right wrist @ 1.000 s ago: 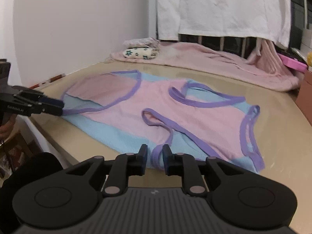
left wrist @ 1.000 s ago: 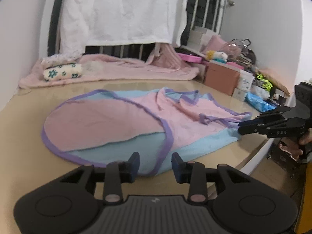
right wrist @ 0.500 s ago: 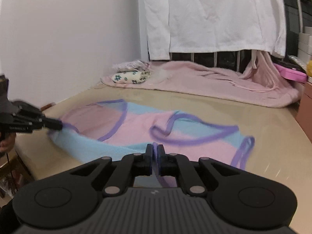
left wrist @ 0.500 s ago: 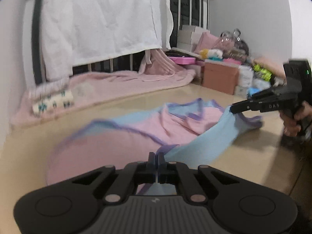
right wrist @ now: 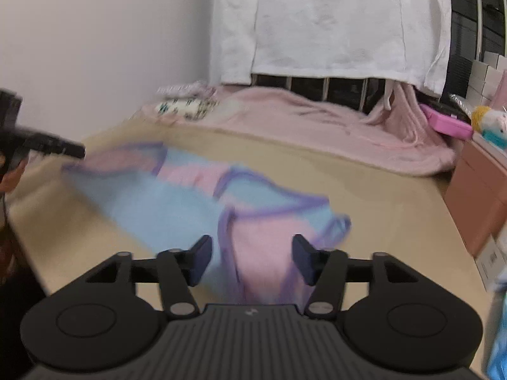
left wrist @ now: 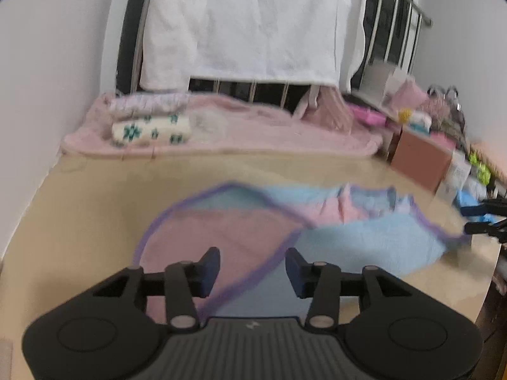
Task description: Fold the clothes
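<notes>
A pink and blue garment (left wrist: 228,221) with purple trim lies on the tan surface (left wrist: 95,196), its blue near part folded back over the pink. My left gripper (left wrist: 252,262) hovers at its near edge with jaws opening; the purple trim runs under the gap and no pad presses on it. In the right wrist view the garment (right wrist: 177,202) looks blurred. My right gripper (right wrist: 252,253) is also opening, over a pink part with purple straps, gripping nothing. Each gripper shows in the other's view: the right (left wrist: 484,221), the left (right wrist: 47,145).
A pink blanket (left wrist: 253,133) lies across the back with a folded flowered cloth (left wrist: 152,131) on it. A white sheet (left wrist: 253,22) hangs from the metal rail. A brown box (left wrist: 418,161), a pink box (right wrist: 450,123) and clutter fill the right side.
Half a second ago both grippers were shut on the blue hem and carrying it forward. Now both have let go, and the hem lies folded over the garment.
</notes>
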Tool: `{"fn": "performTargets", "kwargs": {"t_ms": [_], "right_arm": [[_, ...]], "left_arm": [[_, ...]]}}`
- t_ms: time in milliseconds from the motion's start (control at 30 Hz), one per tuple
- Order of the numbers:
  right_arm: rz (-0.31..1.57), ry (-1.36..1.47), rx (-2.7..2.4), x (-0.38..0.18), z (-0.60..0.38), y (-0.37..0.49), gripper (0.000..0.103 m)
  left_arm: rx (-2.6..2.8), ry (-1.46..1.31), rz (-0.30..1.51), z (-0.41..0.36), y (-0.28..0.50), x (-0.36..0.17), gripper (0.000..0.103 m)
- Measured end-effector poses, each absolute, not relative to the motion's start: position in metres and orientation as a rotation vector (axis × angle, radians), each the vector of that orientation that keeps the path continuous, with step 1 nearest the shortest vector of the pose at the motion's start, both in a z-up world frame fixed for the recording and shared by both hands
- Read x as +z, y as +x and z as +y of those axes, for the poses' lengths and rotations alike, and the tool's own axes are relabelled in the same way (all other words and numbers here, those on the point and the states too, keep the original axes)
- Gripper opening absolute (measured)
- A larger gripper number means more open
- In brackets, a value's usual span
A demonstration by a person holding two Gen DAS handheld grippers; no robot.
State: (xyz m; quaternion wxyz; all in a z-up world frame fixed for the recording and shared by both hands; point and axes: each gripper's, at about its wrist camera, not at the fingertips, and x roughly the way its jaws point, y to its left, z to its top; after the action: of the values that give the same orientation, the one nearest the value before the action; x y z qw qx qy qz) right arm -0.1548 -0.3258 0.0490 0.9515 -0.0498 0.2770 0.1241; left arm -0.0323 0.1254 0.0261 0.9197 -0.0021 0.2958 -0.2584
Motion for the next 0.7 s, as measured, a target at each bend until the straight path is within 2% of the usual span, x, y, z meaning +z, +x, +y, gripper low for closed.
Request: {"fn": "performTargets", "kwargs": {"t_ms": [33,100,133,167,200,233,300,367,433,533,700], "right_arm": [[0.585,-0.096,0.253,0.043,-0.329,-0.160,0.059],[0.634,-0.115,0.260,0.030,-0.327,-0.162,0.046],[0.629,-0.143,0.243,0.027,-0.326,-0.160,0.017],[0.622,-0.171,0.225,0.024,-0.324,-0.157,0.009],[0.602,-0.142,0.173,0.026,-0.329,-0.152,0.009],[0.581,-0.110,0.119,0.028,-0.334,-0.146,0.009],[0.619,-0.057,0.056,0.031,-0.343,-0.129,0.014],[0.633,-0.048,-0.034,0.032,-0.345,-0.116,0.036],[0.618,-0.086,-0.153,0.033,-0.340,-0.109,0.048],[0.539,-0.105,-0.205,0.043,-0.326,-0.118,0.045],[0.544,-0.117,0.061,0.051,-0.287,-0.118,0.041]], "left_arm": [[-0.527,0.006,0.623,0.126,-0.033,0.021,0.044],[-0.517,0.017,0.631,0.126,-0.034,0.014,0.042],[-0.511,0.017,0.636,0.127,-0.034,0.013,0.041],[-0.505,0.018,0.640,0.127,-0.033,0.012,0.040],[-0.496,0.028,0.639,0.126,-0.033,0.011,0.040],[-0.487,0.040,0.636,0.125,-0.033,0.011,0.035],[-0.473,0.046,0.630,0.126,-0.035,0.011,0.033],[-0.469,0.020,0.627,0.132,-0.039,0.012,0.034],[-0.465,-0.005,0.624,0.138,-0.043,0.013,0.036],[-0.456,-0.027,0.617,0.146,-0.047,0.016,0.043],[-0.484,-0.072,0.613,0.153,-0.048,0.018,0.043]]}}
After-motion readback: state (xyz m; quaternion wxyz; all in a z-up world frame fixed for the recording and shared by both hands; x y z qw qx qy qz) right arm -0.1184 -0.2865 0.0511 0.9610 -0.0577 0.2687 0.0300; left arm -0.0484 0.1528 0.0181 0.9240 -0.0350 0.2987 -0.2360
